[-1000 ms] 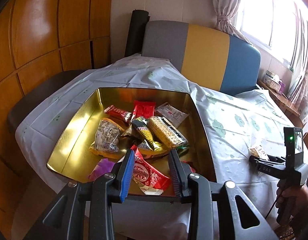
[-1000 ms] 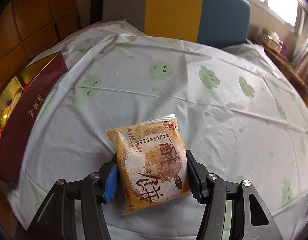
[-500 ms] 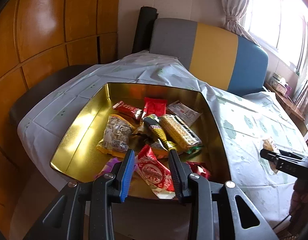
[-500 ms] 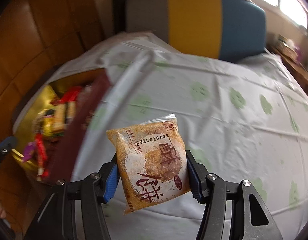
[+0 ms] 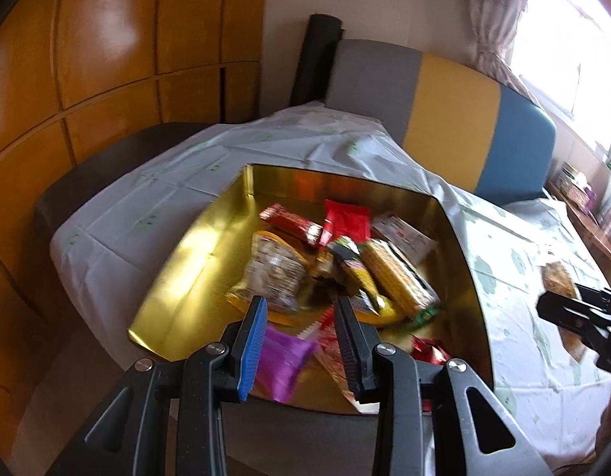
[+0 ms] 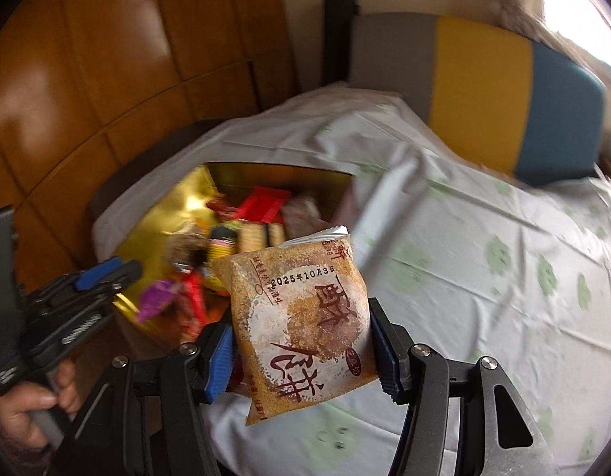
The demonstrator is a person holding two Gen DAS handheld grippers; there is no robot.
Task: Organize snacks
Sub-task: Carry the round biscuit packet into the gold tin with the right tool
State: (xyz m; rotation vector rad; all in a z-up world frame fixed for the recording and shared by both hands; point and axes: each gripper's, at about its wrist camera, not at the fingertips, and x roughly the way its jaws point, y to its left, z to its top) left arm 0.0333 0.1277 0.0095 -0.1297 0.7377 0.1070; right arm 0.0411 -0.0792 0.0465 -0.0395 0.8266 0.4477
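A gold tin box (image 5: 194, 261) on the table holds several wrapped snacks, among them a purple packet (image 5: 281, 361) and a cracker pack (image 5: 396, 277). My left gripper (image 5: 301, 337) is open and empty, held over the box's near edge. My right gripper (image 6: 301, 353) is shut on a brown pastry packet (image 6: 301, 317) with red characters, held in the air to the right of the box (image 6: 178, 202). The packet also shows in the left wrist view (image 5: 559, 281), at the far right.
The table has a white cloth with green flowers (image 6: 484, 277). A grey, yellow and blue chair back (image 5: 444, 119) stands behind it. A wooden panel wall (image 5: 87, 79) is at the left. A window (image 5: 563, 39) is at the right.
My right gripper has lifted the pastry packet off the cloth and swung left toward the gold box. My left gripper has shifted slightly over the box's near edge.
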